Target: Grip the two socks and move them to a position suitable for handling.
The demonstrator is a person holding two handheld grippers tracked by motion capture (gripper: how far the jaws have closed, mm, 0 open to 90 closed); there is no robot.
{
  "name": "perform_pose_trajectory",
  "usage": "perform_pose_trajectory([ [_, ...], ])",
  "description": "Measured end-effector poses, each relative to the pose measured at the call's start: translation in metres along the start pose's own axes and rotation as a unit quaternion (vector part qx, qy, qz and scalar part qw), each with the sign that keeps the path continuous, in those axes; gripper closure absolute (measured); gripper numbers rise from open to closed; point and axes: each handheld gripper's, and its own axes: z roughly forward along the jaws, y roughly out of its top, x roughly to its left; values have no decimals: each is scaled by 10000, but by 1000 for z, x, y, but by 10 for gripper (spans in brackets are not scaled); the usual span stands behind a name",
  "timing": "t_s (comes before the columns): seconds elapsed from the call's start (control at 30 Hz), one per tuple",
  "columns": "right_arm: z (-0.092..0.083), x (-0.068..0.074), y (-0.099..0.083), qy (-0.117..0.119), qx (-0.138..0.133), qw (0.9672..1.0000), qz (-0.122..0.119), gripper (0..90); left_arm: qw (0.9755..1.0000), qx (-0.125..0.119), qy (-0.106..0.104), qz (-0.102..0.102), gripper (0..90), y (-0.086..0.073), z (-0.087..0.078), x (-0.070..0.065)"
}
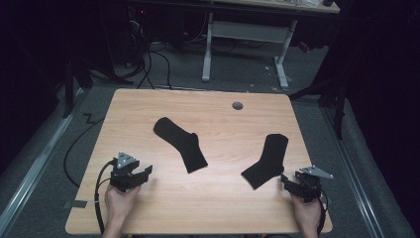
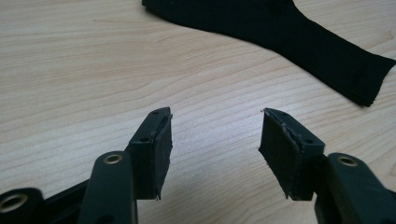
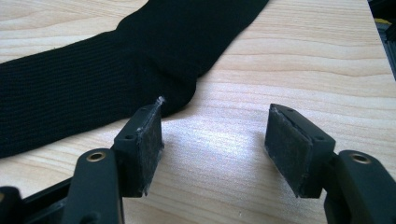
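1. A wooden desk [image 1: 148, 208] carries two black socks lying flat and well apart from each other.
2. The left sock [image 1: 181, 144] lies near the middle of the desk, running from far left to near right.
3. The right sock [image 1: 267, 159] lies toward the right side, bent at the heel, its near end pointing at the right tool.
4. The left tool [image 1: 147, 170] sits at the near left of the desk in the person's left hand [image 1: 118, 201]. Its jaws stand apart with nothing between them, only bare wood.
5. In the left gripper view, the left tool [image 2: 215, 140] is near the left sock [image 2: 289, 32] without touching it; the sock lies farther off across the wood.
6. The right tool [image 1: 285, 179] rests at the near right in the right hand [image 1: 308, 214], just beside the near end of the right sock.
7. In the right gripper view, the right tool [image 3: 215, 135] has its jaws apart and grips nothing; the heel bend of the right sock [image 3: 154, 51] lies just beyond one pad [image 3: 148, 140], and whether they touch cannot be told.
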Motion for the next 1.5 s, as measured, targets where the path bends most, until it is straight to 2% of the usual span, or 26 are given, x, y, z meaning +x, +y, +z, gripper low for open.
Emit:
perform_pose_trajectory([
  [0.03, 0, 0, 0, 0, 0, 10000, 0, 369, 10000, 0, 0, 0, 442, 0, 0, 0],
  [0.1, 0, 0, 0, -15, 1, 10000, -17, 368, 9999, 22, -9, 130, 444, 4, 1, -3],
  [0.27, 0, 1, 0, -34, 10, 10000, -72, 367, 9997, 23, -60, 235, 444, 11, 4, -8],
  [0.33, 0, 1, 0, -29, 11, 10000, -74, 366, 9997, 2, -136, 195, 453, 13, 6, -9],
  [0.47, 0, 2, 0, -33, 20, 10000, -88, 366, 9997, -4, -91, 241, 467, 19, 9, -14],
  [0.53, 0, 2, 0, -33, 27, 9999, -108, 366, 9992, 82, -12, 389, 469, 22, 12, -19],
  [0.67, 0, 2, 0, -23, 22, 9999, -96, 366, 9993, 110, -144, 341, 467, 30, 20, -24],
  [0.83, 0, 2, 0, 1, 17, 9999, -126, 364, 9993, 56, -180, 334, 480, 35, 26, -28],
  [0.87, 0, 3, 0, -7, 25, 9999, -133, 364, 9994, 33, -215, 275, 481, 36, 28, -29],
  [0.93, 1, 3, 0, -11, 24, 9998, -172, 366, 9994, 128, -179, 270, 480, 40, 35, -30],
  [1.07, 1, 3, 0, -6, 26, 9998, -175, 364, 9991, 155, -165, 349, 482, 45, 42, -34],
  [1.23, 0, 3, 0, 11, 27, 9999, -165, 362, 9992, 149, -119, 353, 484, 53, 51, -38],
  [1.37, 0, 3, 0, 21, 25, 9999, -168, 363, 9989, 238, -127, 377, 476, 70, 63, -43],
  [1.5, 0, 4, 0, -2, 41, 9998, -198, 364, 9987, 299, -173, 384, 472, 78, 71, -46],
])
